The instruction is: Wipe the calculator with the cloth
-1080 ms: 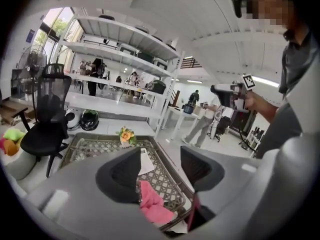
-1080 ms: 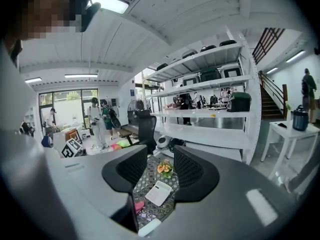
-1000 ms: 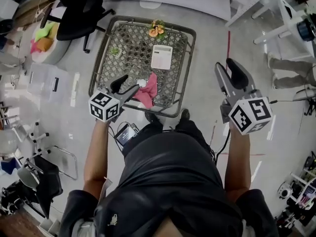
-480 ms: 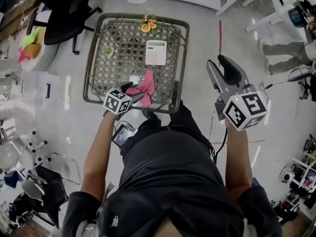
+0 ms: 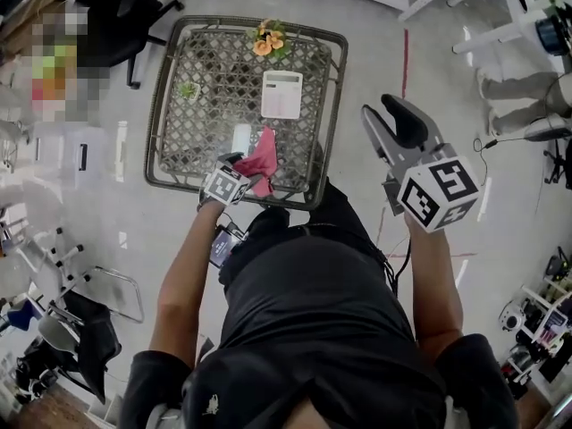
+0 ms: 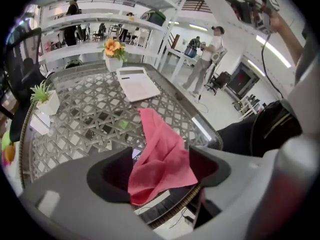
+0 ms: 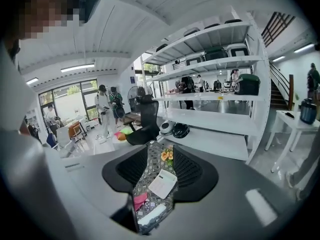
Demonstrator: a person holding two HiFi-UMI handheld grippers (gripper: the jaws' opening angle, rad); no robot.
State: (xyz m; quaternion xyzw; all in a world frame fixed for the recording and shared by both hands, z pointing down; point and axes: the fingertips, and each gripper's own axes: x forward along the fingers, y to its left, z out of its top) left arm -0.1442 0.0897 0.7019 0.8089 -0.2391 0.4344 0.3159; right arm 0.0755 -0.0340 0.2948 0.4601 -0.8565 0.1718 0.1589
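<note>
A white calculator (image 5: pixel 281 94) lies flat on the far right part of the lattice table (image 5: pixel 157 114). It also shows in the left gripper view (image 6: pixel 137 84) and the right gripper view (image 7: pixel 163 183). A crumpled pink cloth (image 5: pixel 262 157) lies near the table's front edge. My left gripper (image 5: pixel 246 170) points steeply down at it. Its jaws are opening, and the cloth (image 6: pixel 160 156) lies loose between the pads (image 6: pixel 112 176), unpinched. My right gripper (image 5: pixel 382 110) hovers beyond the table's right side, well above the floor, open and empty (image 7: pixel 162 170).
An orange flower pot (image 5: pixel 267 40) stands at the table's far edge, and a small green plant (image 5: pixel 189 90) at its left. A small white object (image 5: pixel 240 138) lies left of the cloth. A black office chair (image 5: pixel 116 16) stands at the far left, and white shelving at the far right.
My left gripper has dropped from above the table's front edge down onto the cloth, tilting downward, and its jaws have widened. The right gripper sank a little.
</note>
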